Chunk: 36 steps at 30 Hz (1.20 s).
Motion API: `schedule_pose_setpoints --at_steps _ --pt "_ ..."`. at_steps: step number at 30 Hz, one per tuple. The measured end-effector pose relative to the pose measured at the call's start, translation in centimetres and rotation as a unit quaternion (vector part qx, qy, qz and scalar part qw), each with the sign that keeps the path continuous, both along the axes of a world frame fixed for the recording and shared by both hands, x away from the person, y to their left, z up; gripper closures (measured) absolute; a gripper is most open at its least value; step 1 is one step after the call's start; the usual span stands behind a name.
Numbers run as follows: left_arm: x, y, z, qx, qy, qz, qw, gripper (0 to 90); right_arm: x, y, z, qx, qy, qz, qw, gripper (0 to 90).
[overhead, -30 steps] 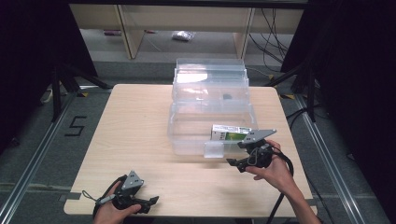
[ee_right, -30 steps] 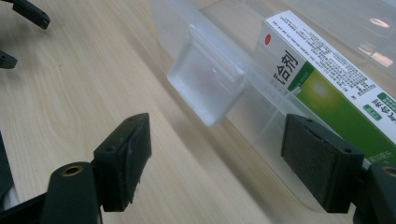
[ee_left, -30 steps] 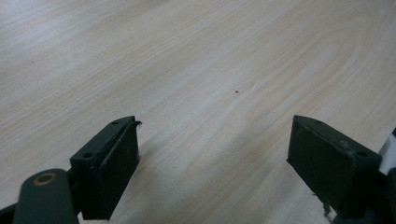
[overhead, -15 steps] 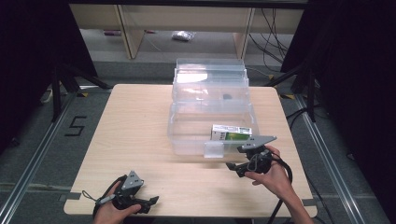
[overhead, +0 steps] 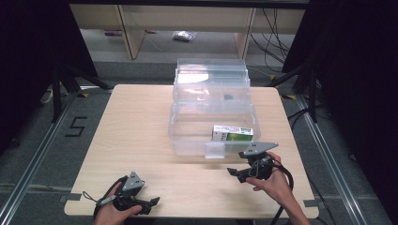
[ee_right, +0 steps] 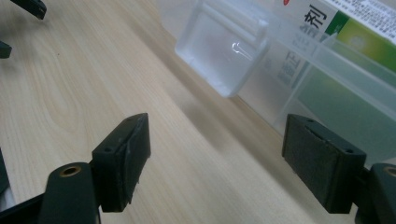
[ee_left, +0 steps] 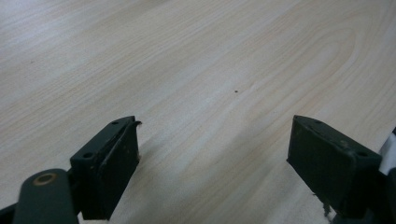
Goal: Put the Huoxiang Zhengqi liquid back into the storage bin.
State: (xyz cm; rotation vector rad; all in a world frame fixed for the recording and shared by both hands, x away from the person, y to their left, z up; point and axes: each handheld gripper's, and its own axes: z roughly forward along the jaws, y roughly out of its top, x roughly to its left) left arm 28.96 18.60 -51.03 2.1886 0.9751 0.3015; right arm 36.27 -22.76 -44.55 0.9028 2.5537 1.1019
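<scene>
1. Resting on the table (overhead: pixel 141 122), at the middle of its far edge: one clear plastic box (overhead: pixel 212 123), lid raised behind it, front latch tab (overhead: pixel 215 150) hanging loose on the near wall.
2. Inside the box, at its right near corner: one green-and-white carton (overhead: pixel 233 133), lying flat against the wall.
3. Right claw (overhead: pixel 233 172): near the right near corner of the table, just in front of the box, not touching it. Jaws spread wide, nothing between them. In the right gripper view the latch tab (ee_right: pixel 224 51) sits ahead and above the gap, with the carton (ee_right: pixel 355 28) behind the clear wall.
4. Left claw (overhead: pixel 152 202): at the left near edge of the table, well apart from the box. Jaws spread, pinching nothing; bare wood lies between them in the left gripper view (ee_left: pixel 215 154).
5. Step in hand, as judged: closing the box, since the carton is already in.
6. Handling advice: bring the lid down square onto the rim first, steady the light box with the left claw so it cannot slide, then press the latch tab flat from the front.
</scene>
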Motion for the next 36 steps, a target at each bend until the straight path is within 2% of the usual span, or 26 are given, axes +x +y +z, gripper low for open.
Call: schedule_pose_setpoints --at_steps 2,3,5,6,10,14,15,17,23,26,36 --pt "0.0 0.0 0.0 0.0 -0.001 0.0 1.0 15.9 -0.2 0.0 -0.1 0.003 0.004 -0.007 1.0 24.6" --pt "0.0 0.0 0.0 -0.001 0.0 0.0 1.0 15.9 0.0 -0.1 -0.5 0.0 -0.004 0.001 1.0 24.4" --pt "0.0 0.0 0.0 -0.001 0.0 0.0 1.0 15.9 -0.4 -0.1 -0.7 0.005 0.011 -0.008 0.9999 24.4" --pt "0.0 0.0 -0.1 -0.002 -0.001 0.001 1.0 15.9 -0.3 -0.2 -1.0 0.003 -0.001 -0.007 1.0 24.4" --pt "0.0 0.0 0.0 -0.001 0.0 0.0 1.0 15.9 -0.4 -0.4 -1.4 0.002 0.002 -0.002 1.0 24.4" --pt "0.0 0.0 0.0 -0.001 0.0 0.001 1.0 15.9 -1.0 -0.6 -2.0 0.008 0.022 -0.019 0.9995 24.2" --pt "0.0 0.0 0.0 -0.001 0.0 0.001 1.0 15.9 -0.9 -0.8 -2.1 0.004 0.009 -0.01 0.9999 24.3" --pt "0.0 0.0 0.0 -0.001 0.0 0.001 1.0 15.9 -1.2 -0.7 -2.2 0.009 0.016 -0.021 0.9996 24.2" --pt "0.0 0.0 0.1 -0.002 -0.001 0.001 1.0 15.9 -1.5 -1.1 -2.8 0.008 0.009 -0.014 0.9998 23.5" --pt "0.0 0.0 0.0 -0.001 -0.001 0.001 1.0 15.9 -1.7 -1.2 -2.8 0.01 0.01 -0.019 0.9997 23.4" --pt "-0.1 0.0 0.1 -0.002 -0.002 0.001 1.0 15.9 -3.1 -1.6 -3.8 0.007 0.011 -0.026 0.9996 17.0"
